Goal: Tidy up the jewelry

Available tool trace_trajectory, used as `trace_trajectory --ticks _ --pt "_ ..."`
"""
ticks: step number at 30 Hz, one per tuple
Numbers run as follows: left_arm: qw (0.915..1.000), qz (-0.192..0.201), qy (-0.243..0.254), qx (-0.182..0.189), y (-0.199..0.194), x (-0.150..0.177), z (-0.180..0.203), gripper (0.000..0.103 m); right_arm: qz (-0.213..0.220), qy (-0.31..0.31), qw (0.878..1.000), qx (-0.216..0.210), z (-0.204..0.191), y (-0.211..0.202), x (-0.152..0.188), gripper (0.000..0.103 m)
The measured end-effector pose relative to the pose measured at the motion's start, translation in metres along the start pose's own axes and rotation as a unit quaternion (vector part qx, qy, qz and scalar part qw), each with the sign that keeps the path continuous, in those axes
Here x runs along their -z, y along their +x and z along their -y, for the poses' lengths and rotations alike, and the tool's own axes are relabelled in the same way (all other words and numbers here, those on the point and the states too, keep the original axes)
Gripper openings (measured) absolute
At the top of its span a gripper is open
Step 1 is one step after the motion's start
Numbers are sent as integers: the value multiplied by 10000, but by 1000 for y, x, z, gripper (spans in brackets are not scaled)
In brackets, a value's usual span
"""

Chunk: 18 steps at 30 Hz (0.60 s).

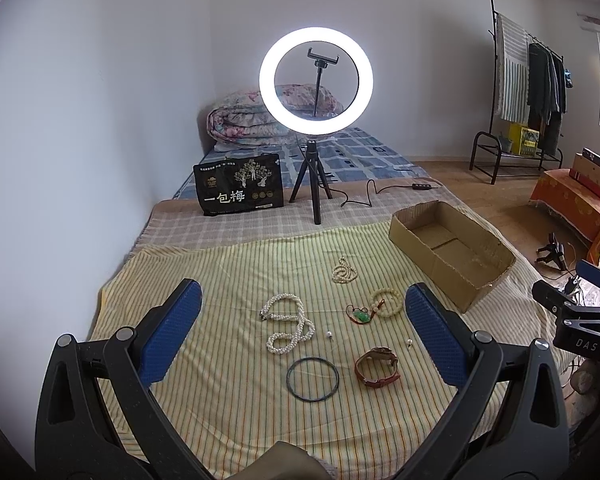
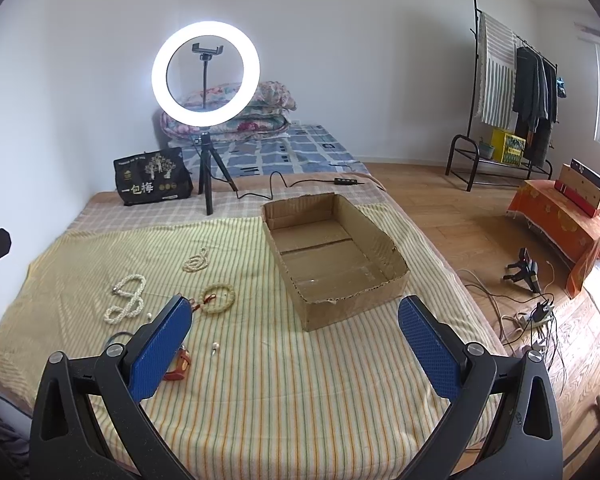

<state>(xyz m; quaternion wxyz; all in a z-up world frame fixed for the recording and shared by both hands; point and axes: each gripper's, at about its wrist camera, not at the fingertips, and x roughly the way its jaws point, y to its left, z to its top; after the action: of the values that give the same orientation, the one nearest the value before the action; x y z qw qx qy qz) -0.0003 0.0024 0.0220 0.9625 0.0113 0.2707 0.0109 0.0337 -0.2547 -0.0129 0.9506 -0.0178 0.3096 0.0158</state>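
Observation:
Jewelry lies spread on a yellow striped cloth (image 1: 228, 420) on the bed. In the left wrist view I see a long pearl necklace (image 1: 287, 323), a coiled cream bead string (image 1: 344, 271), a pale bead bracelet (image 1: 389, 301) with a red cord and green pendant (image 1: 360, 315), a black ring (image 1: 313, 379), a brown leather strap (image 1: 377, 367) and two loose pearls (image 1: 329, 335). My left gripper (image 1: 304, 332) hovers open above them. An empty cardboard box (image 2: 332, 252) sits further right. My right gripper (image 2: 296, 344) is open near the box, holding nothing.
A lit ring light on a tripod (image 1: 316, 80) stands behind the cloth, its cable (image 2: 284, 184) trailing right. A black printed bag (image 1: 238, 184) leans beside it. Folded quilts (image 2: 260, 112) lie at the wall. Cables and a small stand (image 2: 524, 272) litter the wooden floor.

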Motion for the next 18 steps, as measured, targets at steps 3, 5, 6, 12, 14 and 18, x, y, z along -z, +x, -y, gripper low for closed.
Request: trace_trajectory --ticks 3,5,6,12,14,18 --pt "10000 0 -3 2 2 -3 0 103 -12 5 10000 0 -1 1 0 102" --pt "10000 5 6 -1 3 -6 0 103 -11 -1 10000 -2 0 1 0 102" --pt "10000 7 6 0 4 -7 1 103 -9 -2 10000 -2 -1 1 0 102" --pt "10000 15 -8 -3 0 -1 0 103 -10 3 10000 0 0 1 0 102" --pt "10000 13 -10 -6 2 -3 -1 103 -12 3 10000 -3 0 1 0 102" --pt "10000 19 -3 -9 -1 0 0 103 -15 -3 10000 -5 -1 1 1 102"
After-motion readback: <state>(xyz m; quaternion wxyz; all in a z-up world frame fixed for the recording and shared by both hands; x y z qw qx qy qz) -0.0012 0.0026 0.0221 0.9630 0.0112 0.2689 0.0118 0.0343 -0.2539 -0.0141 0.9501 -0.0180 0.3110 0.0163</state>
